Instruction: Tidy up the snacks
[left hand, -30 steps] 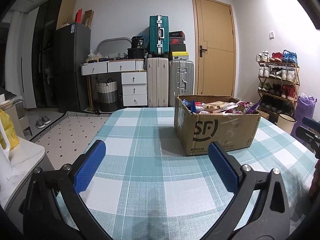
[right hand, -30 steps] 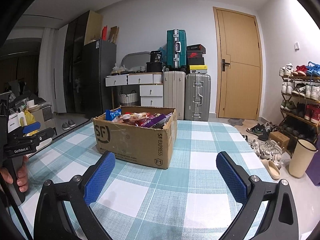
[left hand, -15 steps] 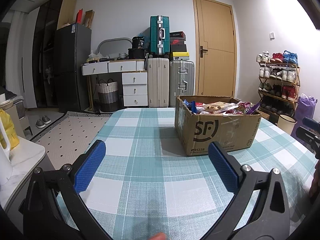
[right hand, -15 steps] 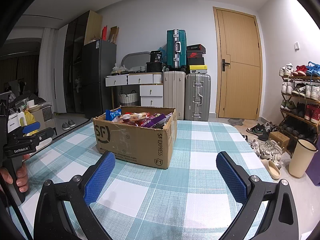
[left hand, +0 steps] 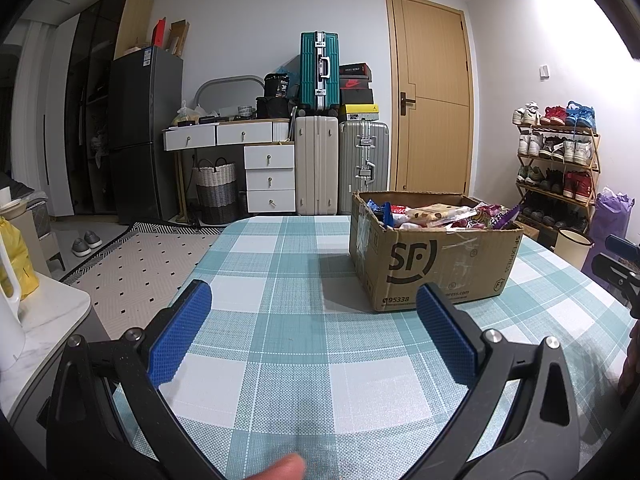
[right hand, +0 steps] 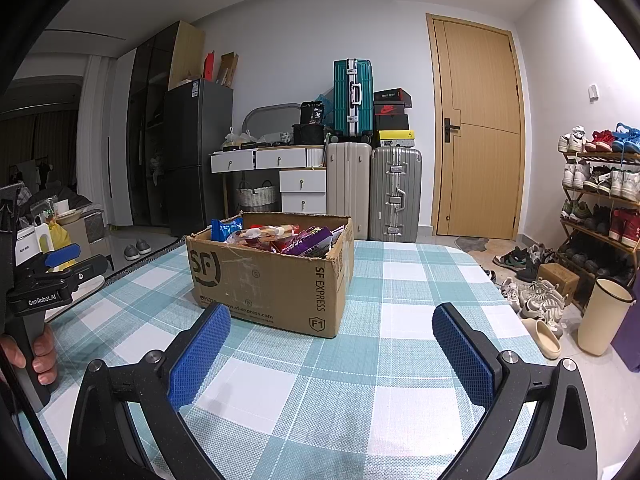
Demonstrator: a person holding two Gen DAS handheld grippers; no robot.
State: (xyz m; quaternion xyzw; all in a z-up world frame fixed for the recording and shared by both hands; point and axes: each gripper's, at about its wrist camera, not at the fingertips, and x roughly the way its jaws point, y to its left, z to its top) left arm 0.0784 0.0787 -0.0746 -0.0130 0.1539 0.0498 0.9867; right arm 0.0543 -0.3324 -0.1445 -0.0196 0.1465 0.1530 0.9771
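Snacks (left hand: 440,214) fill cardboard box (left hand: 436,268) mid-table (left hand: 280,360), bare cloth all around.

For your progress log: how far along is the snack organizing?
Done: nothing visible. The snacks all sit piled in the cardboard box on the checked table. In hand: nothing; the left tongs and right tongs are open and empty. Left: everything.

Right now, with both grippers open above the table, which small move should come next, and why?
Probably move the right gripper forward to the cardboard box. The snacks all lie inside it, both grippers are open and hold nothing, and the box stands nearest ahead of the right one.
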